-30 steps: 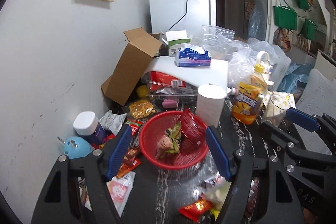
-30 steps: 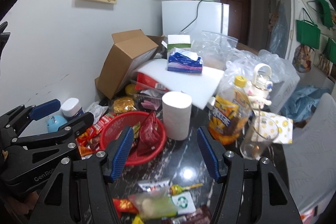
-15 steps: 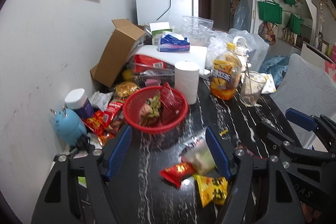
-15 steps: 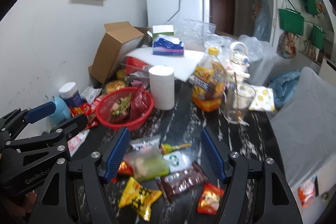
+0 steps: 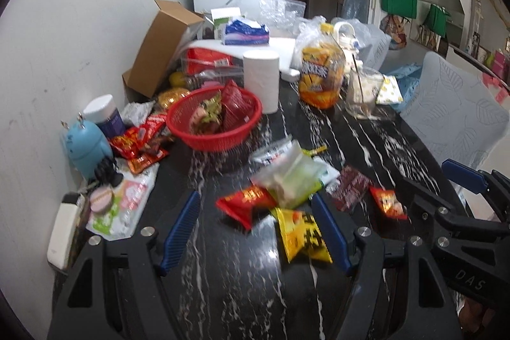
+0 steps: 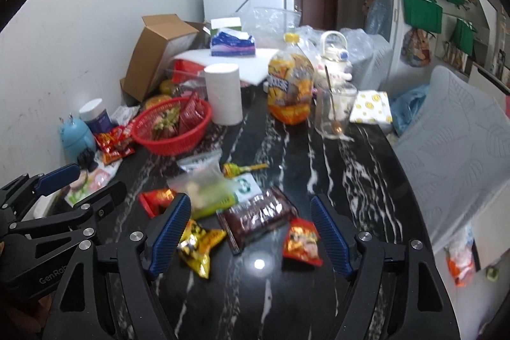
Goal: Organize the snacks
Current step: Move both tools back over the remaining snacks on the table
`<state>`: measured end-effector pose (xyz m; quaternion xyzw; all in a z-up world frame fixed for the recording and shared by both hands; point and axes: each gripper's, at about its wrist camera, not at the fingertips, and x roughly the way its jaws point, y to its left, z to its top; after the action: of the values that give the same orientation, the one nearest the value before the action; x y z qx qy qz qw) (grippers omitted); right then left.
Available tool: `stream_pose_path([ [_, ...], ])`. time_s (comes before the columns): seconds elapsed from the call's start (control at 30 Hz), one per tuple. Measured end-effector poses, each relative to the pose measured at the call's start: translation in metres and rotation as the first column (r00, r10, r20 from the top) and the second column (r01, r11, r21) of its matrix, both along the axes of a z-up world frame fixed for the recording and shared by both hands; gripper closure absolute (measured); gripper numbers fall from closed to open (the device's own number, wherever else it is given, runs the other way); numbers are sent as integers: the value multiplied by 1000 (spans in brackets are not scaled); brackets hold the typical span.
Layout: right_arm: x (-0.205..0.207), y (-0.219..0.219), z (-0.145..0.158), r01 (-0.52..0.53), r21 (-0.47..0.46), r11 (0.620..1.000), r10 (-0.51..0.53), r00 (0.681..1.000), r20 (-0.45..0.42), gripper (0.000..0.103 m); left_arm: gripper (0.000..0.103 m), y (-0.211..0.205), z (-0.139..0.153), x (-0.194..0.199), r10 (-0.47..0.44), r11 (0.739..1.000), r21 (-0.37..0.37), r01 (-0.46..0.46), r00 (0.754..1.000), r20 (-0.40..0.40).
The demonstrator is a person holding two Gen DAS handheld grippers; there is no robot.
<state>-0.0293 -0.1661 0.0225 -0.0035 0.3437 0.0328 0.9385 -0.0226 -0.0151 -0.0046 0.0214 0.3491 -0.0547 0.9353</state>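
A red basket [image 5: 213, 120] [image 6: 172, 126] with a few packets in it stands at the left of the black marble table [image 5: 229, 276]. Nearer lies a loose pile: a red packet [image 5: 245, 204], a yellow packet [image 5: 302, 236] [image 6: 199, 241], a clear green bag [image 5: 287, 177] [image 6: 204, 187], a brown packet [image 6: 255, 214] and a small orange-red packet [image 6: 301, 239]. My left gripper [image 5: 255, 196] hovers open over the red and yellow packets. My right gripper [image 6: 250, 198] hangs over the brown packet, its jaws opening, pads touching nothing.
Behind the basket stand a paper roll [image 5: 261, 78], an orange juice bottle [image 5: 322, 75], a glass [image 5: 363, 94] and a tipped cardboard box [image 5: 162, 47]. More packets [image 5: 140, 142] and a blue figure [image 5: 84, 145] sit by the left wall. A white chair [image 5: 455, 117] flanks the right.
Both grippers have drawn back from the basket toward the near end of the table and sunk lower. The loose packets now lie between their fingers. The right jaws have widened.
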Motion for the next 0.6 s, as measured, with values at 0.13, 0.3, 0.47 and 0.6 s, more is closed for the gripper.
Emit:
stream_pose_path([
  [0.13, -7, -7, -17, 5, 13, 1000, -5, 999, -33, 24, 31, -9, -20, -5, -19, 1000, -1, 19, 999, -38],
  [0.3, -14, -19, -43, 19, 45, 999, -15, 997, -73, 24, 31, -19, -41, -6, -37, 999, 7, 37, 997, -72],
  [0.47, -16, -28, -68, 28, 63, 998, -21, 994, -111, 24, 31, -30, -61, -4, -47, 998, 31, 51, 993, -109],
  [0.6, -14, -36, -89, 34, 101, 994, -19, 988, -155, 24, 31, -35, -76, 3, -52, 998, 32, 57, 987, -153],
])
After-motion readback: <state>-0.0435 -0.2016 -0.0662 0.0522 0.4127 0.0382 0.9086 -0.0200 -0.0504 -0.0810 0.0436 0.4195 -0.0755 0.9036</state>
